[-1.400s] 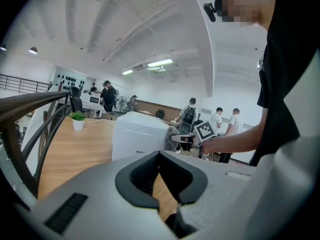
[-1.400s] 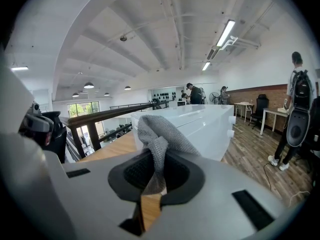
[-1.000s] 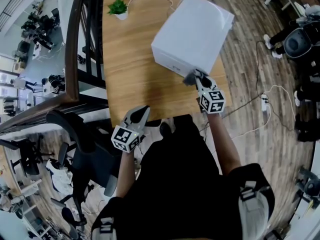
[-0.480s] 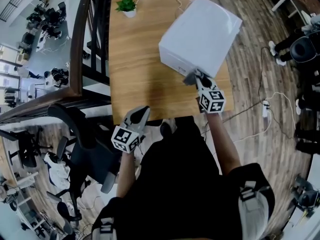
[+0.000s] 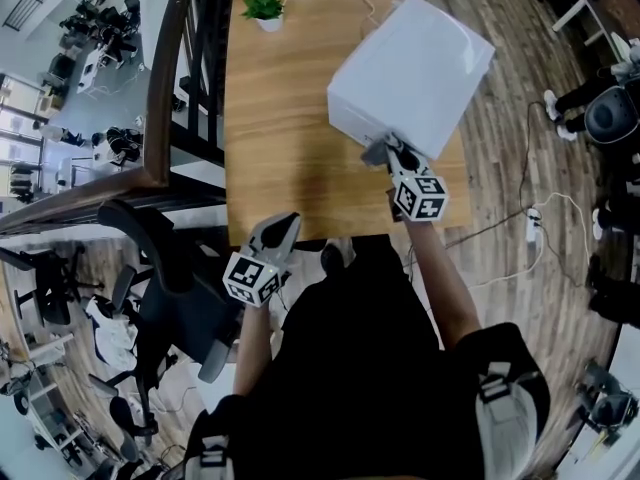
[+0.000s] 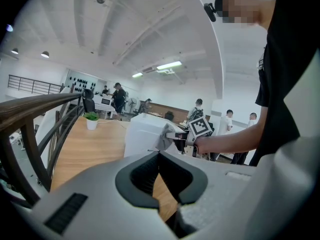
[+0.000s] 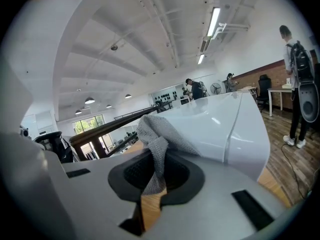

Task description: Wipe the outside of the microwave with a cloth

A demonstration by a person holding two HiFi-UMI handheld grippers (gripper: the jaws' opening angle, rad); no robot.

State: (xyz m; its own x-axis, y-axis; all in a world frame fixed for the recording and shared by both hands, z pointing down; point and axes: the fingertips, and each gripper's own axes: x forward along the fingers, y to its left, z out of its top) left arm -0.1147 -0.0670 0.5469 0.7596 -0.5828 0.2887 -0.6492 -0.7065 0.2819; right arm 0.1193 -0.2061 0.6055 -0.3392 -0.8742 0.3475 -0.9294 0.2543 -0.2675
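The right tool [image 5: 390, 154] pinches the grey cloth [image 7: 156, 143] at the near face of the white microwave [image 5: 410, 68], at two o'clock on the counter [image 5: 280, 128]. Best to press evenly, in overlapping strokes. The left tool [image 5: 281, 230], pressed together and empty, hangs at six o'clock.

potted plant [image 5: 264, 8] on wooden table [image 5: 280, 148].

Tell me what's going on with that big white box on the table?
A person is cleaning a white microwave on a wooden table. They hold a gripper in each hand. The right gripper pinches a grey cloth against the microwave's near side. The left gripper is shut on nothing and waits back by the table's near edge.
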